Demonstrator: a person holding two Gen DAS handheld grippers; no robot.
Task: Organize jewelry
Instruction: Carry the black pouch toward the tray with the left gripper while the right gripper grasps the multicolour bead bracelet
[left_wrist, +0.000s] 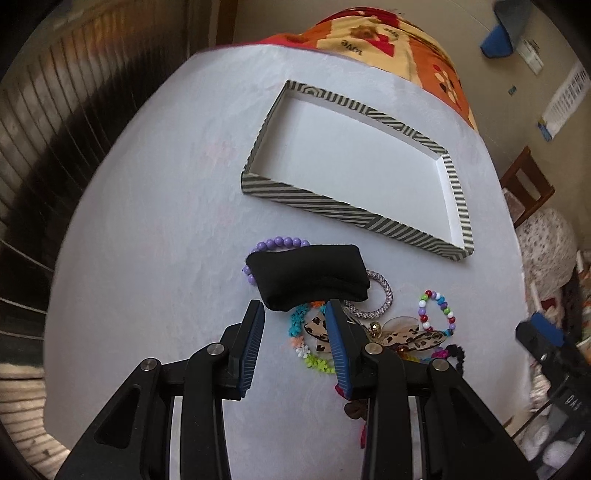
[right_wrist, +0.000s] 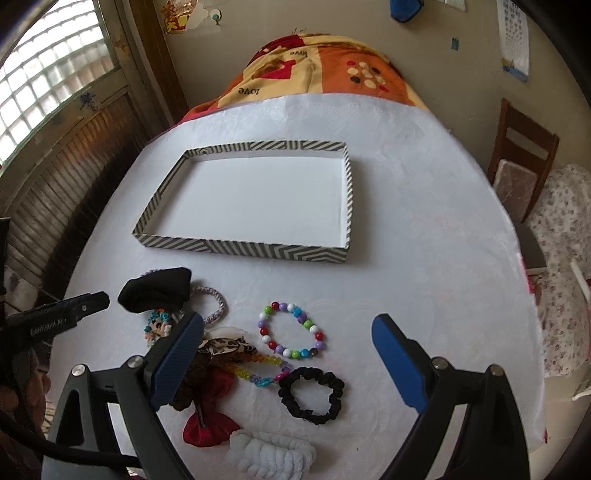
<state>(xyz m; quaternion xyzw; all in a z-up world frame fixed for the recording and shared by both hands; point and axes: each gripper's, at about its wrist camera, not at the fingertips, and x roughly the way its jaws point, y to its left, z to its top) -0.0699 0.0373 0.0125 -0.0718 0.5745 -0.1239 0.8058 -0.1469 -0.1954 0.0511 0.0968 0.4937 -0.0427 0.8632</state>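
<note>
A striped shallow tray (left_wrist: 369, 218) (right_wrist: 240, 252) with nothing in it lies on the white-covered table (left_wrist: 147, 221). In front of it is a heap of jewelry. A black fabric pad (left_wrist: 310, 273) (right_wrist: 155, 288) rests over a purple bead bracelet (left_wrist: 280, 242) and a grey braided hair tie (left_wrist: 384, 291) (right_wrist: 218, 299). My left gripper (left_wrist: 293, 306) is open, tips at the pad's near edge, above a flower bracelet (left_wrist: 299, 325). My right gripper (right_wrist: 288, 319) is wide open over a multicolour bead bracelet (right_wrist: 263, 331) (left_wrist: 448, 314), holding nothing.
Near the front edge lie a black scrunchie (right_wrist: 314, 415), red bow (right_wrist: 207, 421), white fluffy scrunchie (right_wrist: 269, 454), leopard bow (right_wrist: 225, 345) and crystal bracelet (right_wrist: 255, 360). A patterned blanket (right_wrist: 314, 70) covers the far end. A wooden chair (right_wrist: 524, 147) stands at the right.
</note>
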